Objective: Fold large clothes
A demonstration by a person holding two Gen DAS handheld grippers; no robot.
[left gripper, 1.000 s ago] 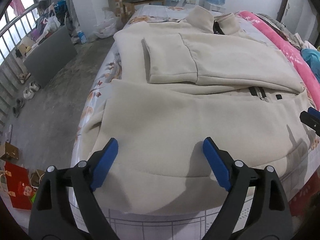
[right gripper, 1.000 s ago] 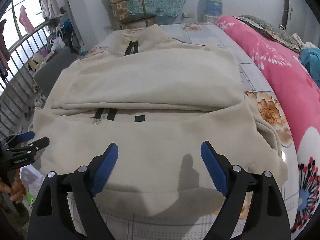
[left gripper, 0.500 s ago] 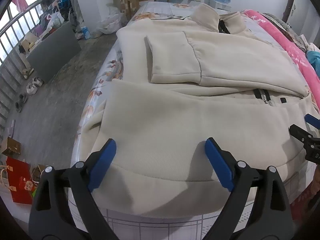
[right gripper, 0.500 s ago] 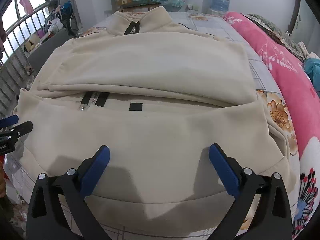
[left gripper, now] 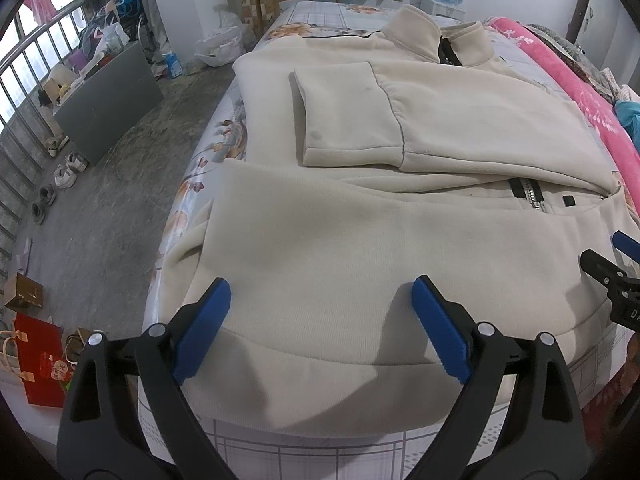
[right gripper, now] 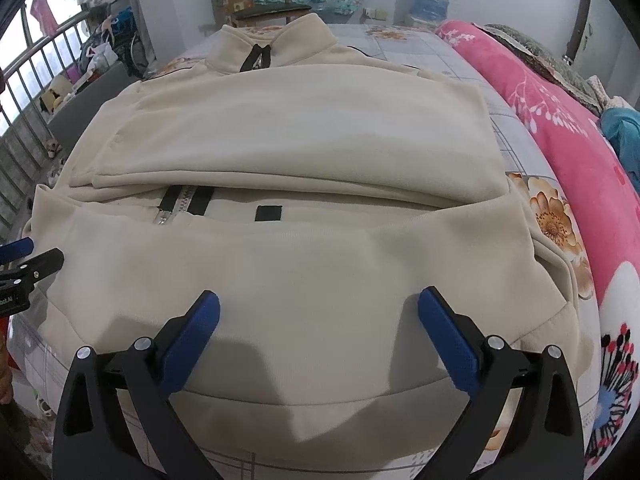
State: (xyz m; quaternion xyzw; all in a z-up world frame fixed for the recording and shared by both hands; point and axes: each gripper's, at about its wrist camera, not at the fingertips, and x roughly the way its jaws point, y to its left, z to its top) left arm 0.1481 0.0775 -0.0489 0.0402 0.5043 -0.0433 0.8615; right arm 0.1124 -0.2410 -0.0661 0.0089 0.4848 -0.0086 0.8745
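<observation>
— So where was the jacket?

— The cream fleece jacket (left gripper: 360, 240) lay spread across the bed (left gripper: 304, 452), collar at the far end, hem at the near edge. A sleeve (left gripper: 344, 116) was folded across the chest, and the lower part was folded up over the black zipper (right gripper: 184, 204).

— And the left hand-held gripper (left gripper: 320, 320)?

— Spread wide and empty, its blue pads (left gripper: 204, 332) hovering over the hem on the near left part of the jacket.

— The right hand-held gripper (right gripper: 316, 336)?

— Equally wide, holding nothing, above the hem further right. Whether either touched the fabric, I couldn't tell.

— Anything beside it?

— A pink floral blanket (right gripper: 560, 120) ran along the right of the bed; shoes (left gripper: 64, 168) sat on the floor at left.
</observation>
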